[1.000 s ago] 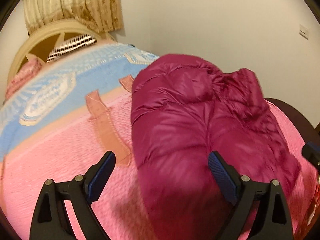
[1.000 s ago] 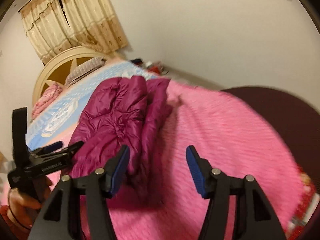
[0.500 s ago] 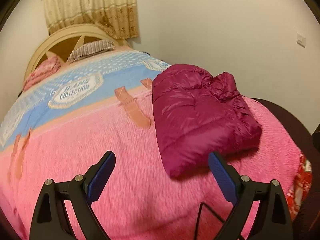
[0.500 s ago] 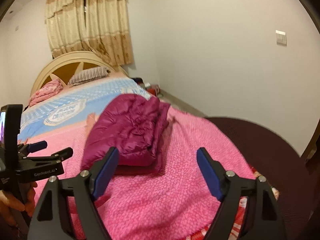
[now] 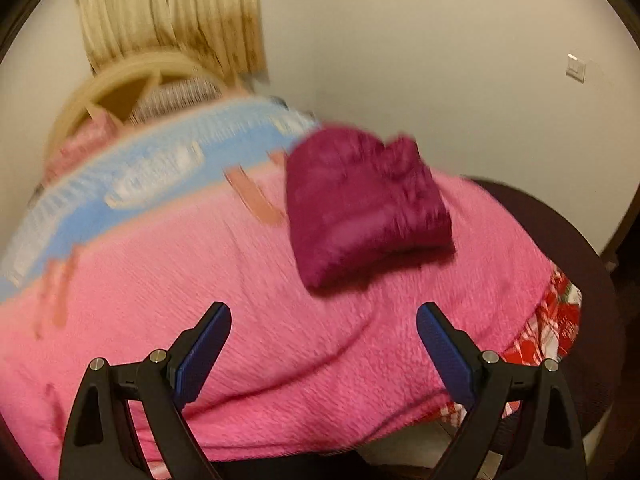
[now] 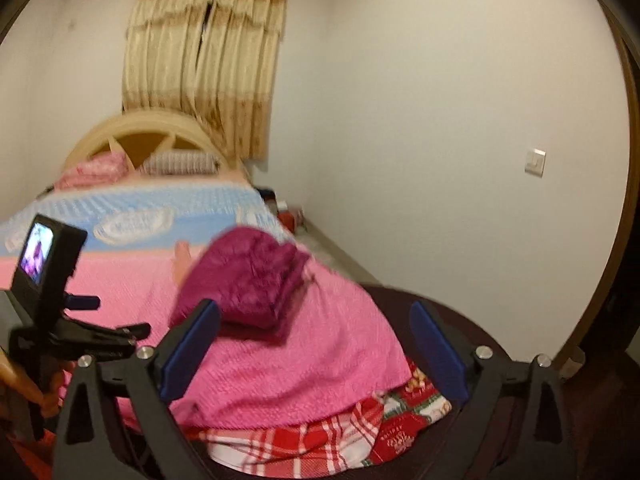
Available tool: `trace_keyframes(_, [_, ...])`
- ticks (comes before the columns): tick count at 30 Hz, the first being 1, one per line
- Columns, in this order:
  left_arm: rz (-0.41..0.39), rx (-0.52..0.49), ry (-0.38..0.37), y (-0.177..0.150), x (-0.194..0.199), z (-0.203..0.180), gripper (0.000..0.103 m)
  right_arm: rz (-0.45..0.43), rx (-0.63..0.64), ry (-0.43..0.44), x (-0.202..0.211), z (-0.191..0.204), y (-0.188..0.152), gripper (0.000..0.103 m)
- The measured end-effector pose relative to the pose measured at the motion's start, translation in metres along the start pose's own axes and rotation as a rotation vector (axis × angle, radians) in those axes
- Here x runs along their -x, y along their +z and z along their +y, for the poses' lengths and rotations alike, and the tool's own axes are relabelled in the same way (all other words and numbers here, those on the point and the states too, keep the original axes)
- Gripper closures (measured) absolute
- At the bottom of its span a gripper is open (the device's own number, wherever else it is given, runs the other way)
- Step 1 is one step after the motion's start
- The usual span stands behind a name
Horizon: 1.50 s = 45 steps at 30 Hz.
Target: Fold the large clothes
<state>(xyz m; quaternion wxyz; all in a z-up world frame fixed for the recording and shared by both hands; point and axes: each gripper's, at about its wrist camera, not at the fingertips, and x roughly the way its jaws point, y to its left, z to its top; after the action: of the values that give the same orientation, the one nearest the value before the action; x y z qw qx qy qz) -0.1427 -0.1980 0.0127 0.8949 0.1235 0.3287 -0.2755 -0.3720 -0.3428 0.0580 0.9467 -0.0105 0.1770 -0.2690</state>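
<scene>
Right claw (image 6: 314,344) opening over puffy quilted jacket (image 6: 256,280)

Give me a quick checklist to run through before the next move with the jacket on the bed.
1. Jacket folded into a compact bundle: ok.
2. Jacket resting fully on the pink blanket, away from the bed's edge: ok.
3. Left gripper open with nothing between its jaws: ok.
4. Right gripper clear of the jacket, jaws opening and empty: ok.
5. Folded edges neat and even: cannot tell, both views are blurred.
6. No sleeve or hem hanging loose from the bundle: cannot tell, its far side is hidden.
</scene>
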Motion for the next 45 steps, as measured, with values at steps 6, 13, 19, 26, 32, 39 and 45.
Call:
trace_keyframes(6, [-0.251,0.039,0.080,0.010,0.062,0.004,0.008,-0.210,-0.099,0.065,0.028,0.006,0.012,0.000])
trace_keyframes(13, [-0.406,0.042,0.161,0.007,0.083,0.001,0.006,-0.299,-0.203,0.120,0.021,0.013,0.013,0.000])
trace_keyframes(19, [-0.425,0.021,0.178,0.006,0.081,0.000,0.006,-0.295,-0.196,0.144,0.017,0.026,0.011,0.000])
trace_keyframes(26, [-0.442,0.002,0.175,0.004,0.081,-0.002,0.006,-0.306,-0.171,0.131,0.026,0.032,0.008,0.000])
trace_keyframes(32, [-0.433,-0.005,0.174,0.003,0.077,-0.004,0.006,-0.281,-0.177,0.137,0.022,0.031,0.007,0.000])
trace_keyframes(39, [-0.438,0.008,0.171,0.003,0.077,-0.003,0.006,-0.283,-0.176,0.138,0.025,0.031,0.008,0.000])
trace_keyframes(45, [-0.425,0.012,0.175,0.002,0.073,-0.001,0.005,-0.276,-0.175,0.144,0.023,0.028,0.009,0.000])
